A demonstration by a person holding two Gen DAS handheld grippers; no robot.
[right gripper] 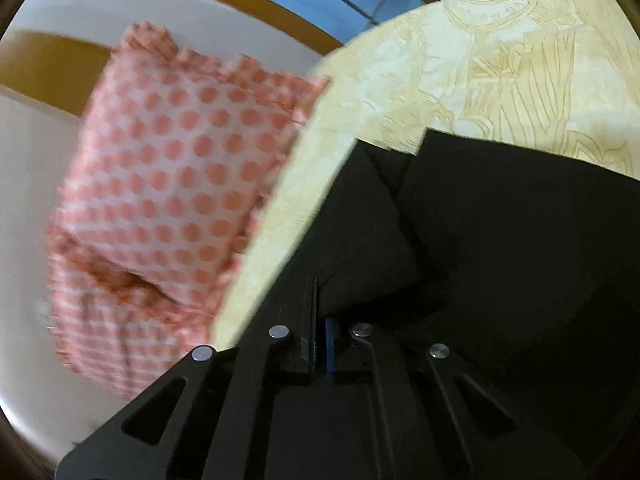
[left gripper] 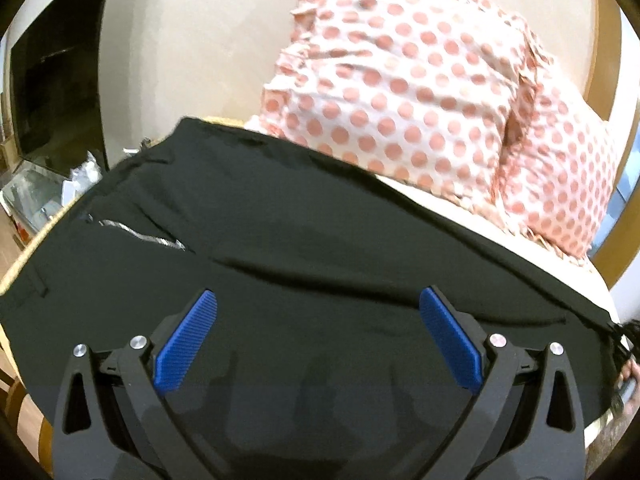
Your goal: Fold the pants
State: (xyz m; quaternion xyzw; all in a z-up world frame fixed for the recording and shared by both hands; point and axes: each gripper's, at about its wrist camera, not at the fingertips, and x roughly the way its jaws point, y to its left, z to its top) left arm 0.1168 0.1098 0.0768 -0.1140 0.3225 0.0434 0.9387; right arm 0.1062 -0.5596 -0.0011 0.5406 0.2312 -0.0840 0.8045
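Observation:
Black pants (left gripper: 280,232) lie spread across a bed, with a silver zipper (left gripper: 140,236) at the left. My left gripper (left gripper: 318,312) is open, its blue pads (left gripper: 186,344) wide apart just above the pants, holding nothing. In the right wrist view my right gripper (right gripper: 320,320) is shut on the black pants (right gripper: 500,240), with the fabric pinched between the closed fingers. The two leg ends (right gripper: 376,184) lie on the cream bedsheet (right gripper: 500,72).
Pink polka-dot pillows (left gripper: 400,88) lie behind the pants and at the left in the right wrist view (right gripper: 180,184). A dark TV screen (left gripper: 52,92) stands at the far left above clutter. A wooden headboard (right gripper: 60,68) lies beyond the pillows.

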